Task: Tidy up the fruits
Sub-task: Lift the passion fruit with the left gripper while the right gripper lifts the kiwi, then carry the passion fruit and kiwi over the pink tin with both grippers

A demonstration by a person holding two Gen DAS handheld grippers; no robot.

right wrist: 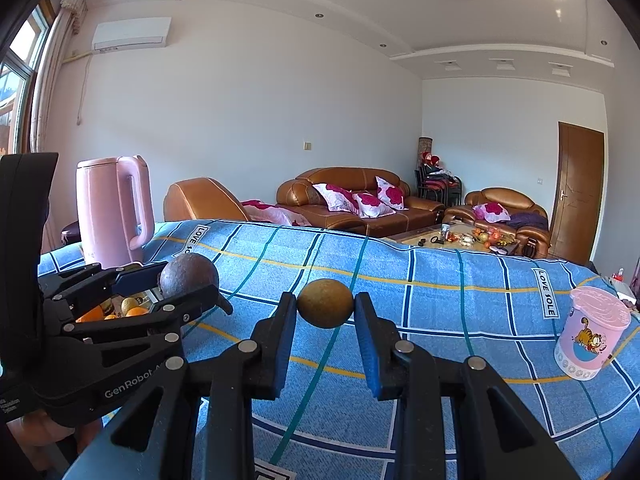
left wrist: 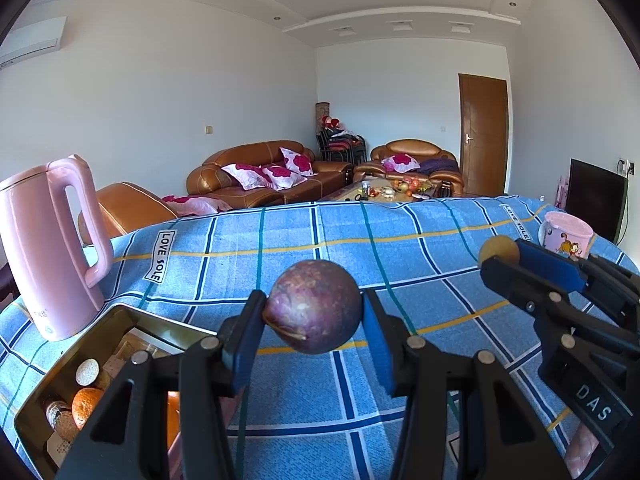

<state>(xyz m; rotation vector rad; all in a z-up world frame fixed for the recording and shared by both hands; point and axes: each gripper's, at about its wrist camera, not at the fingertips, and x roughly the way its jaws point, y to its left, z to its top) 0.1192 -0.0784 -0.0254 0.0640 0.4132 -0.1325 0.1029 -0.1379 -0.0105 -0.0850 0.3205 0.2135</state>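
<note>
A round purple fruit [left wrist: 314, 306] hangs above the blue checked cloth, with my left gripper [left wrist: 314, 312] shut on it. A smaller brown-green fruit [right wrist: 325, 303] is pinched between the pads of my right gripper [right wrist: 325, 308]. Each gripper shows in the other view: the right gripper [left wrist: 500, 258] with its brown-green fruit [left wrist: 498, 249] at the right, the left gripper [right wrist: 188, 280] with its purple fruit [right wrist: 188, 272] at the left. An open metal tin [left wrist: 120, 316] holding oranges [left wrist: 86, 400] and other fruit sits below and left of the left gripper.
A pink kettle [left wrist: 48, 240] stands at the table's left behind the tin. A pink lidded cup [right wrist: 592, 332] with a cartoon cat stands at the right. The blue cloth [left wrist: 320, 240] covers the table; sofas and a coffee table lie beyond its far edge.
</note>
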